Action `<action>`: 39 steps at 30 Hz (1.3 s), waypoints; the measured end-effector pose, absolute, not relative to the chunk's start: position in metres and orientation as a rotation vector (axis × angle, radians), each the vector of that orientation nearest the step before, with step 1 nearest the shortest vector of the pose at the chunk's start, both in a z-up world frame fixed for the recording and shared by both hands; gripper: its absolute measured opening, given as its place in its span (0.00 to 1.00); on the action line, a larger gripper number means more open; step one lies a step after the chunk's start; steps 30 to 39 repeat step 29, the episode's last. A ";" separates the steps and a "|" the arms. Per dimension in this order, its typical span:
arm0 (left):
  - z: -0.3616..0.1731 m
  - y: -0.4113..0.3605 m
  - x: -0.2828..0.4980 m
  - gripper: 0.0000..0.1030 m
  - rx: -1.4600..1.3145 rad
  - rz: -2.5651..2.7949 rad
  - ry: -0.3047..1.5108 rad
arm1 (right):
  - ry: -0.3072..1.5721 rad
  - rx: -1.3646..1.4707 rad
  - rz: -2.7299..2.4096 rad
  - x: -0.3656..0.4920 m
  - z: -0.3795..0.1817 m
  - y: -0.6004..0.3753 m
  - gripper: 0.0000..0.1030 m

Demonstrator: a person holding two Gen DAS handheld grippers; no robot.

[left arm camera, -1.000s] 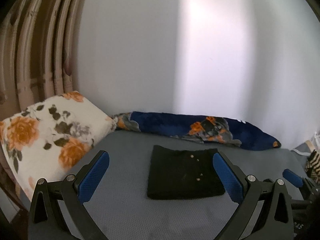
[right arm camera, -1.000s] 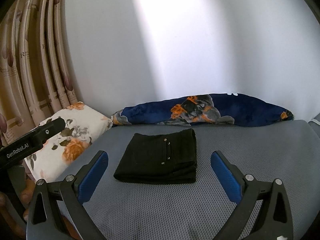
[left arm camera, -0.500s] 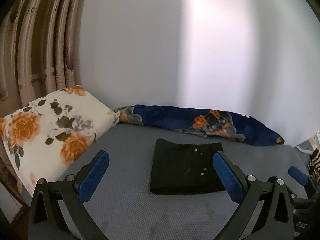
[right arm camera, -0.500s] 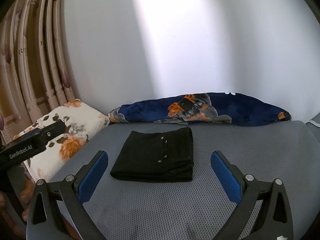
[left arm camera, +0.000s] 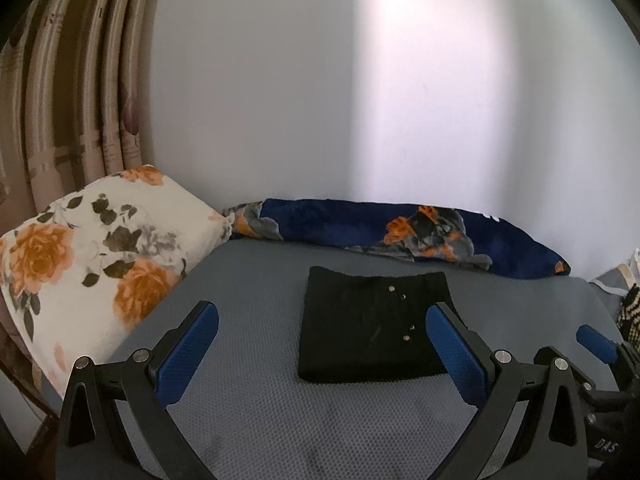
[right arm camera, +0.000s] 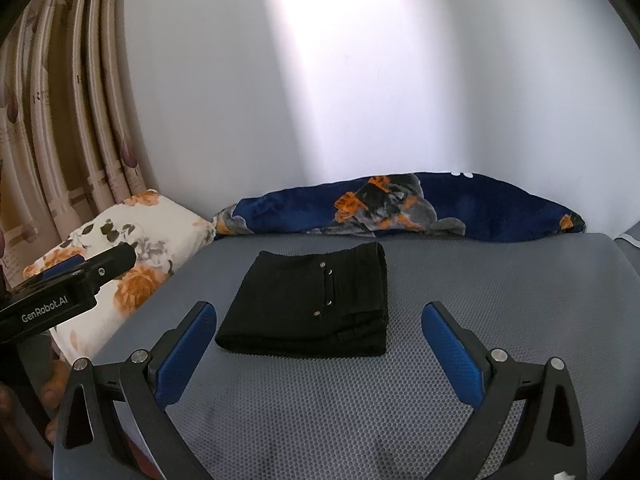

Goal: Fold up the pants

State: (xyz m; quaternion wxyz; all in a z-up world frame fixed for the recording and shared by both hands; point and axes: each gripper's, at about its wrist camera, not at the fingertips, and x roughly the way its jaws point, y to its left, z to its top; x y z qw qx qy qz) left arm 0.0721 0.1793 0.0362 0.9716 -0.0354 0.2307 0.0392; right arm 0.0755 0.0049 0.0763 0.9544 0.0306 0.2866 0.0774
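Black pants (left arm camera: 372, 328) lie folded into a neat rectangle on the grey mesh bed surface (left arm camera: 256, 412); small metal studs show on top. They also show in the right wrist view (right arm camera: 312, 304). My left gripper (left arm camera: 320, 344) is open and empty, held back from the near edge of the pants. My right gripper (right arm camera: 316, 344) is open and empty, also short of the pants. The right gripper's blue finger (left arm camera: 596, 340) shows at the right of the left wrist view. The left gripper's body (right arm camera: 64, 300) shows at the left of the right wrist view.
A white pillow with orange flowers (left arm camera: 92, 260) lies at the left. A rolled navy floral blanket (left arm camera: 400, 232) lies along the white wall behind the pants. Curtains (right arm camera: 52, 128) hang at the far left. Striped fabric (left arm camera: 630, 308) sits at the right edge.
Both grippers have drawn back and lifted a little from the folded pants, staying open. The pants have not moved.
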 end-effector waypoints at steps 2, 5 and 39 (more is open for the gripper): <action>0.033 0.179 0.078 1.00 -0.063 0.071 0.473 | 0.592 0.064 0.157 0.079 0.072 0.006 0.99; 0.028 0.178 0.085 1.00 -0.041 0.071 0.480 | 0.603 0.065 0.155 0.084 0.066 0.008 0.99; 0.001 0.287 0.145 1.00 -0.097 0.224 0.508 | 0.692 -0.032 0.356 0.170 0.020 0.142 1.00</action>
